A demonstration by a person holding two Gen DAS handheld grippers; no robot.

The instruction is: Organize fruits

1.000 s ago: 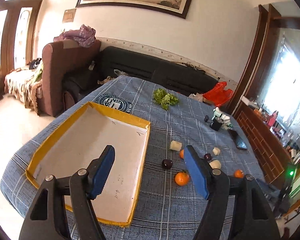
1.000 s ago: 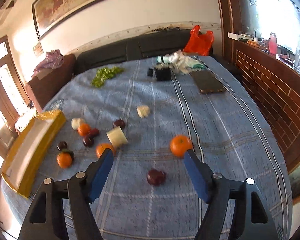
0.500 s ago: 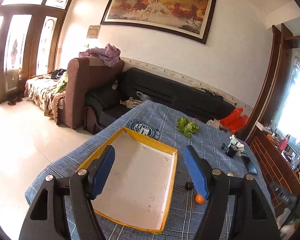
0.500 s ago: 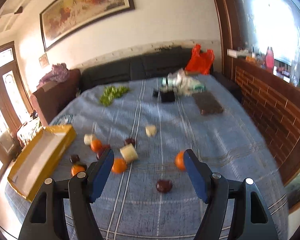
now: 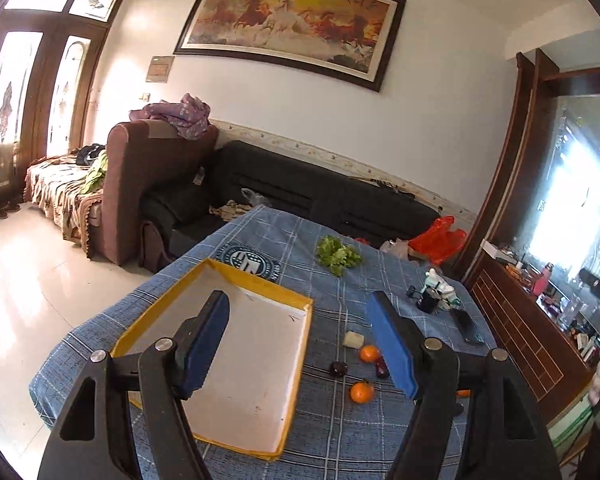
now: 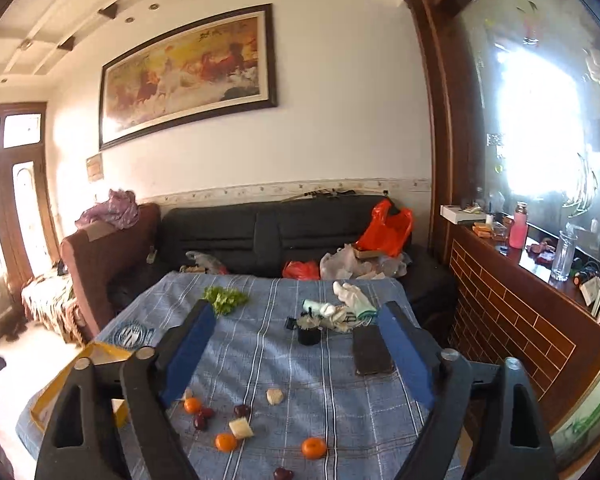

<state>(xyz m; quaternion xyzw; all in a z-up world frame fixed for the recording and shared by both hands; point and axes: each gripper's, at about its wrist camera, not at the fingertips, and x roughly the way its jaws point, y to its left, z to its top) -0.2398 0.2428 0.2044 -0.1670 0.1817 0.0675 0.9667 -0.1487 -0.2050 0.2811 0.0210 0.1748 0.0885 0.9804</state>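
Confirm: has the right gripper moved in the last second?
Yes. The right gripper pulled up and back: the oranges sit lower in view, and the painting is fully visible.

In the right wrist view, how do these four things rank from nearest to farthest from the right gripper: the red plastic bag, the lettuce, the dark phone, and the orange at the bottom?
From the right gripper, nearest first:
1. Orange, low in front, between the jaws.
2. Dark phone, right of centre on the cloth.
3. Lettuce, far left part of the table.
4. Red plastic bag, on the sofa beyond the table.

oranges [image 6: 313, 447] – round, loose on the blue table at 6 o'clock | dark plums [image 6: 242, 411] – scattered among them | pale cut chunks [image 6: 241, 428] – alongside | yellow-rimmed tray [image 5: 300, 364] – at 9 o'clock, flat
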